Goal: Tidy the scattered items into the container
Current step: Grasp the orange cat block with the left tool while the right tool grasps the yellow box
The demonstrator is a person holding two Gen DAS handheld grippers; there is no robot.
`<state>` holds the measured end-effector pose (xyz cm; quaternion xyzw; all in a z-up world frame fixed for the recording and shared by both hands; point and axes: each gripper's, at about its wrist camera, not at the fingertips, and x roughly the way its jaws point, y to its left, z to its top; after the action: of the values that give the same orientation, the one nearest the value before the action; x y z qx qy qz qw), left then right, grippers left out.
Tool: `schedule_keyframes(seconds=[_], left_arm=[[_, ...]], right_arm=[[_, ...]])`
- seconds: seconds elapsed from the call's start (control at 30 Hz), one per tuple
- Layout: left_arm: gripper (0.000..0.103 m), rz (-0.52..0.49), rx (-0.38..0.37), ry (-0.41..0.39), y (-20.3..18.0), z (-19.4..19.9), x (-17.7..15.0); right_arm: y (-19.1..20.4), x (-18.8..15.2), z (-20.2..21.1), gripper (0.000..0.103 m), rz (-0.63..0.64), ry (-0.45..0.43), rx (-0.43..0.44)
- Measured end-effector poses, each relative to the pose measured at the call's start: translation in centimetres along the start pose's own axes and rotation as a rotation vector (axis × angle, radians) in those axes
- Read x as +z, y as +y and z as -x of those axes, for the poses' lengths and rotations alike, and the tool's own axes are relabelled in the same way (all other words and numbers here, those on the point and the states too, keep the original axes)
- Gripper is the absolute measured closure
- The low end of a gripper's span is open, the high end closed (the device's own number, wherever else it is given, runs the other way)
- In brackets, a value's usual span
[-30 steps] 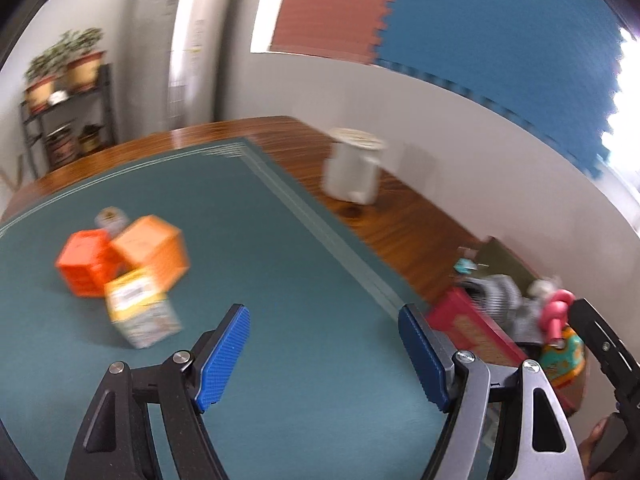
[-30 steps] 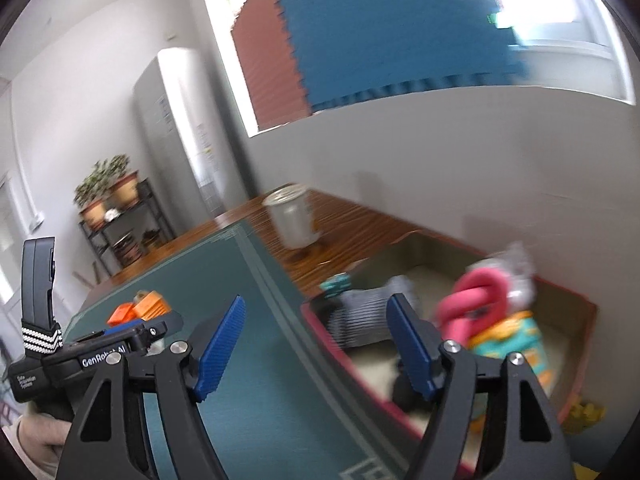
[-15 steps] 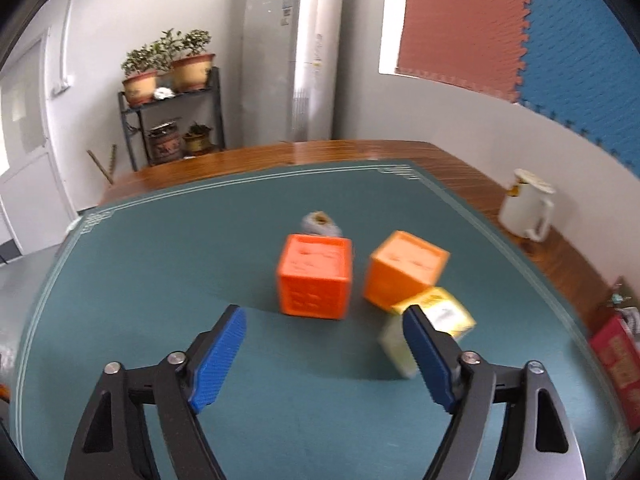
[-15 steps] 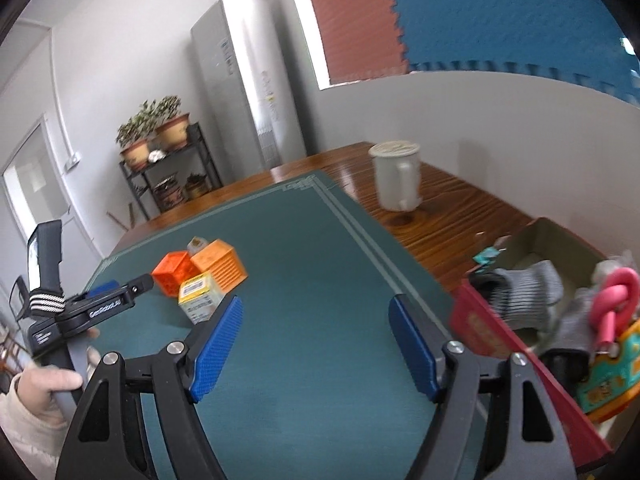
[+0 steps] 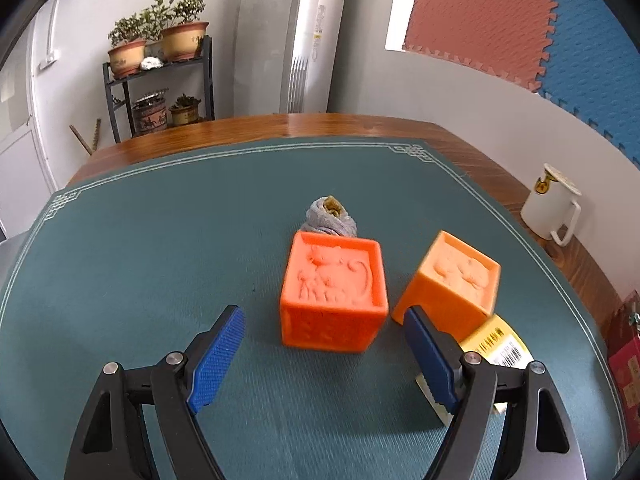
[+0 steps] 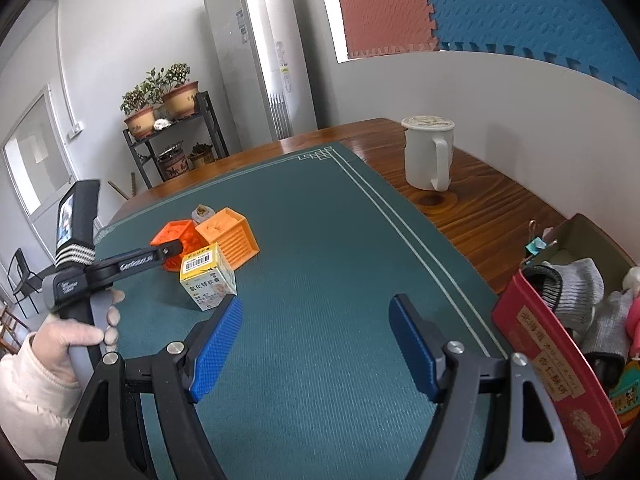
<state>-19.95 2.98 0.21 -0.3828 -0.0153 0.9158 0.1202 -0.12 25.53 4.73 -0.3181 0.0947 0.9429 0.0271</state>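
Note:
A red-orange cube (image 5: 334, 294) sits on the green mat just ahead of my open, empty left gripper (image 5: 324, 354). A lighter orange cube (image 5: 450, 280) lies tilted to its right, with a yellow-and-white box (image 5: 496, 348) behind my right finger. A rolled grey sock (image 5: 330, 222) lies behind the red-orange cube. In the right wrist view the same cluster shows at left: red-orange cube (image 6: 178, 236), orange cube (image 6: 230, 236), box (image 6: 206, 276). My right gripper (image 6: 316, 344) is open and empty over the mat. The red container (image 6: 556, 344) at right holds socks and toys.
A white lidded mug (image 6: 428, 152) stands on the wooden table edge at right; it also shows in the left wrist view (image 5: 552, 208). A plant shelf (image 5: 160, 80) and a tall air conditioner (image 5: 296, 36) stand beyond the table.
My left gripper swung left from the container side and closed in on the cubes. My right gripper turned away from the container toward the mat. Both stayed open.

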Motion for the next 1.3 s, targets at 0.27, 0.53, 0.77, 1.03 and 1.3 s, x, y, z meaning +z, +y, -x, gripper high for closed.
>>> schedule_keyframes(seconds=[0.27,0.53,0.77,1.03,1.3], left_arm=[[0.048,-0.004,-0.004,0.044,0.0,-3.0,0.1],[0.050,0.036,-0.015,0.024,1.0,-2.0,-0.1],[0.050,0.043,-0.033,-0.008,1.0,-0.1,0.4],[0.050,0.055,-0.029,-0.009,1.4,0.4,0.9],[0.050,0.043,-0.033,-0.017,0.9,0.8,0.8]], right_arm=[[3.0,0.9,-2.4,0.024,0.093,0.043,0.009],[7.8,1.5,-6.8,0.024,0.202,0.122,0.093],[10.3,1.7,-10.9,0.024,0.247,0.172,0.096],[10.3,1.3,-14.1,0.032,0.224,0.201,0.063],[9.2,0.7,-13.4,0.055,0.190,0.184,0.059]])
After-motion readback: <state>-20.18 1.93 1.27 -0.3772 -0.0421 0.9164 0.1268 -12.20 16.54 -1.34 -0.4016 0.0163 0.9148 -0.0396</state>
